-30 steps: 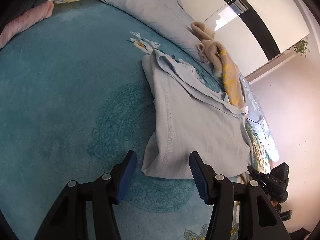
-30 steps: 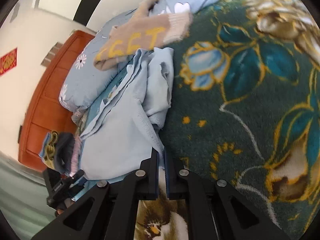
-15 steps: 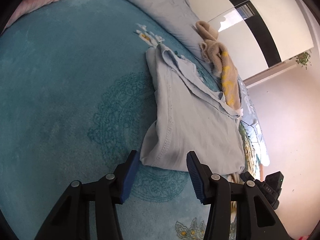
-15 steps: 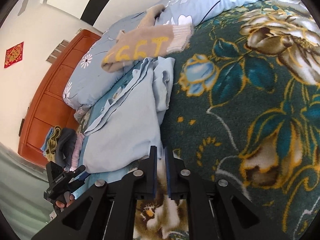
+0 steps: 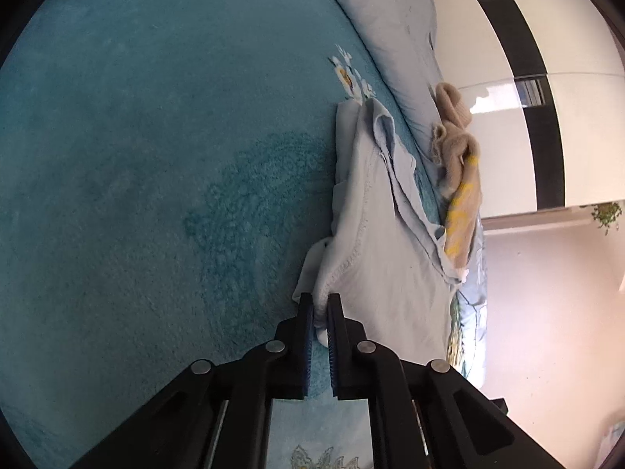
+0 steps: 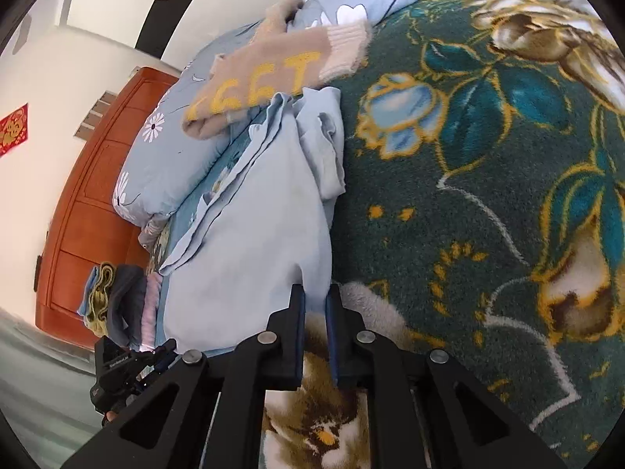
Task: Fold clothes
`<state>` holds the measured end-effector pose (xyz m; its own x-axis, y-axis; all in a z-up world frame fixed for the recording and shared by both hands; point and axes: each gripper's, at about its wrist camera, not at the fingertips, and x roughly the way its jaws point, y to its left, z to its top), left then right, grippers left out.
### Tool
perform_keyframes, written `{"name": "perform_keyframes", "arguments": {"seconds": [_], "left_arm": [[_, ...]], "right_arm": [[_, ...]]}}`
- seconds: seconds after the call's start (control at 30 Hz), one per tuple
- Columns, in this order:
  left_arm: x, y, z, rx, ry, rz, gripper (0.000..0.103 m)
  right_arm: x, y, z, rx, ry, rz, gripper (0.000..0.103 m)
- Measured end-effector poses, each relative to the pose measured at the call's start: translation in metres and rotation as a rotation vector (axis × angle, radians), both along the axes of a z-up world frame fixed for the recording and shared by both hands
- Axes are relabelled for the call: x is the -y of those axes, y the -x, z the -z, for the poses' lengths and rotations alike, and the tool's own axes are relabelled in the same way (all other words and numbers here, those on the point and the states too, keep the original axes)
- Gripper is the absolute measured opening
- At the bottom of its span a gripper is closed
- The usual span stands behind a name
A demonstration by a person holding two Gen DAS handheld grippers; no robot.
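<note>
— What is there to fold?
— A pale blue, soft cotton garment (image 5: 390, 258), already doubled over into a rough rectangle with a stitched hem along one edge.
— How does it lie?
— Flat on the bed, its far end bunched in loose layers; the near corners (image 6: 312, 273) are lifted slightly and puckered.

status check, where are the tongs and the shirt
Left tongs shut on light blue shirt corner. Right tongs shut on its other corner. Tan sweater lies against the far edge.
</note>
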<state>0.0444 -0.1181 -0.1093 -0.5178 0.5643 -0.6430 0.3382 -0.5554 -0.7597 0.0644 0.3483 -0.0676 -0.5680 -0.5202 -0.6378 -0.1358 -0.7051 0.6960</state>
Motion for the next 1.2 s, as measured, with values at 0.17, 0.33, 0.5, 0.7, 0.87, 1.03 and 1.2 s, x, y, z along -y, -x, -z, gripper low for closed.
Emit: {"name": "perform_keyframes", "arguments": {"seconds": [0.17, 0.33, 0.5, 0.7, 0.87, 1.03, 1.2], "left_arm": [[0.006, -0.008, -0.009, -0.056, 0.033, -0.030, 0.005], [0.011, -0.011, 0.002, -0.037, 0.013, -0.034, 0.005], [0.005, -0.008, -0.003, -0.064, 0.021, -0.026, 0.005], [0.006, -0.010, -0.004, -0.063, 0.009, -0.025, 0.005], [0.006, -0.009, -0.003, -0.053, 0.003, -0.028, 0.005], [0.006, -0.009, -0.003, -0.048, 0.008, -0.033, 0.005], [0.006, -0.018, -0.015, -0.076, 0.018, -0.039, 0.005]], "right_arm": [[-0.010, -0.005, -0.023, -0.062, -0.100, -0.029, 0.004], [-0.041, -0.019, -0.002, 0.033, -0.125, 0.074, 0.000], [-0.045, -0.036, -0.007, -0.009, -0.004, 0.031, 0.004], [-0.015, -0.020, 0.008, 0.038, 0.126, 0.038, 0.041], [-0.002, -0.008, 0.014, 0.063, 0.157, 0.128, 0.041], [-0.002, -0.001, 0.014, 0.020, 0.163, 0.200, 0.016], [0.000, -0.007, 0.000, -0.017, 0.145, 0.160, 0.004]]}}
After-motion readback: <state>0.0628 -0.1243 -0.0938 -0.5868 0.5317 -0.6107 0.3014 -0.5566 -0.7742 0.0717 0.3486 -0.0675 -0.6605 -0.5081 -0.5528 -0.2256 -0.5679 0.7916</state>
